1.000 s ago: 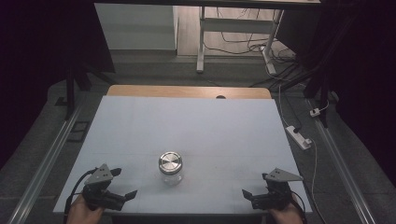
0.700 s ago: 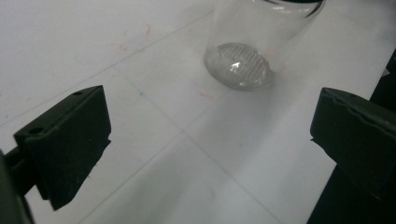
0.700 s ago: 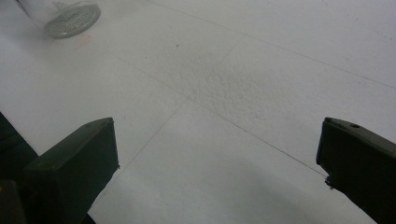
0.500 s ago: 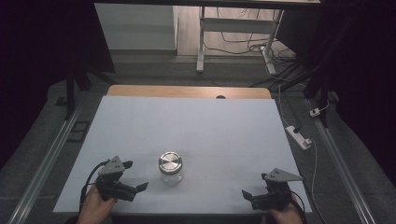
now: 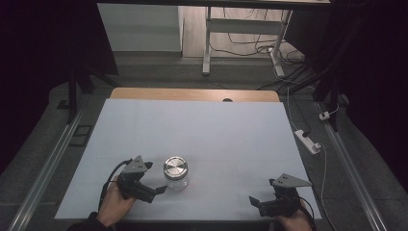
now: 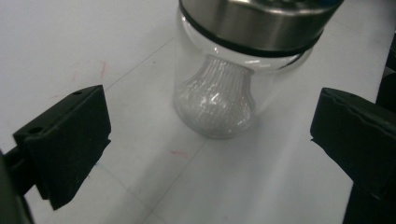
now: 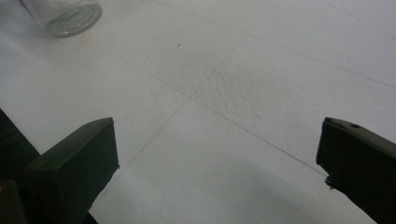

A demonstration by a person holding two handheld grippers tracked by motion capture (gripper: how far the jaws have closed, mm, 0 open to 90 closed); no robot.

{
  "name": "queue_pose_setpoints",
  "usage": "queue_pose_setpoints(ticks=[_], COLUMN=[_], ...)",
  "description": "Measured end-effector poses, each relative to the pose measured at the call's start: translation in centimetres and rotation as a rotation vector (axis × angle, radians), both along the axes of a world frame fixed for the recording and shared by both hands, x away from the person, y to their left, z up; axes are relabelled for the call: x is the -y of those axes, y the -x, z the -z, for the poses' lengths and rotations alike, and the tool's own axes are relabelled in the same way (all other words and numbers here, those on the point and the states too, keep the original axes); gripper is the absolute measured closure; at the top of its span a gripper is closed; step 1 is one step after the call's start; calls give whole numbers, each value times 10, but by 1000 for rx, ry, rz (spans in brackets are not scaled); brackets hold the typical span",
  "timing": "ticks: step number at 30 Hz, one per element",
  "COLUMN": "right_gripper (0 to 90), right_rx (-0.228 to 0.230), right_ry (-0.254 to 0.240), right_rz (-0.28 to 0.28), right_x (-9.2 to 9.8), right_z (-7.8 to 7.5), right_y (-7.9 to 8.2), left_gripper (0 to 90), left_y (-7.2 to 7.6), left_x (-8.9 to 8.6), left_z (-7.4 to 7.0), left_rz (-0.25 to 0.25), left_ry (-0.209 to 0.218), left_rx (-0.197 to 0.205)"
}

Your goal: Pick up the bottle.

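The glass jar stands upright on the white table, near its front edge and left of centre. In the left gripper view the top of the metal lid is cut off by the frame edge. The jar wall is clear and round. A ribbed, frosted bulge shows inside it, but its nature cannot be made out. The lid is brushed steel with a dark band beneath.

The left gripper sits just beside the jar. Its jaws are spread wide, the jar ahead of them and untouched.

The right gripper rests well apart at the front right corner, its jaws also spread and holding nothing. The table surface shows faint creases and a pebbled patch.
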State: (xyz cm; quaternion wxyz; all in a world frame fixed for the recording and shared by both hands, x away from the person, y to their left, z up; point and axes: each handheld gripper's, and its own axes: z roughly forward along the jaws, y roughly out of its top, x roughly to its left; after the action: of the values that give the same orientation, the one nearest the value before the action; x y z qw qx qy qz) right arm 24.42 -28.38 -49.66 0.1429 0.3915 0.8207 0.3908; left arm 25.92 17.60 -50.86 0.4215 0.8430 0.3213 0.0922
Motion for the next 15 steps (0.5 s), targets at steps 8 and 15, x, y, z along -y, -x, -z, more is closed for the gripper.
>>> queue_pose_setpoints(ticks=[8, 15], right_gripper=[0, 0], right_rx=[0, 0], right_ry=[4, 4], right_rz=[-2, -3], right_x=[0, 0], right_z=[0, 0], right_y=[0, 0], left_gripper=[0, 0], left_y=[-11, -21], left_x=[18, 29], left_z=[5, 9], left_rz=[59, 97], left_ry=[-13, -12], left_rx=[15, 14])
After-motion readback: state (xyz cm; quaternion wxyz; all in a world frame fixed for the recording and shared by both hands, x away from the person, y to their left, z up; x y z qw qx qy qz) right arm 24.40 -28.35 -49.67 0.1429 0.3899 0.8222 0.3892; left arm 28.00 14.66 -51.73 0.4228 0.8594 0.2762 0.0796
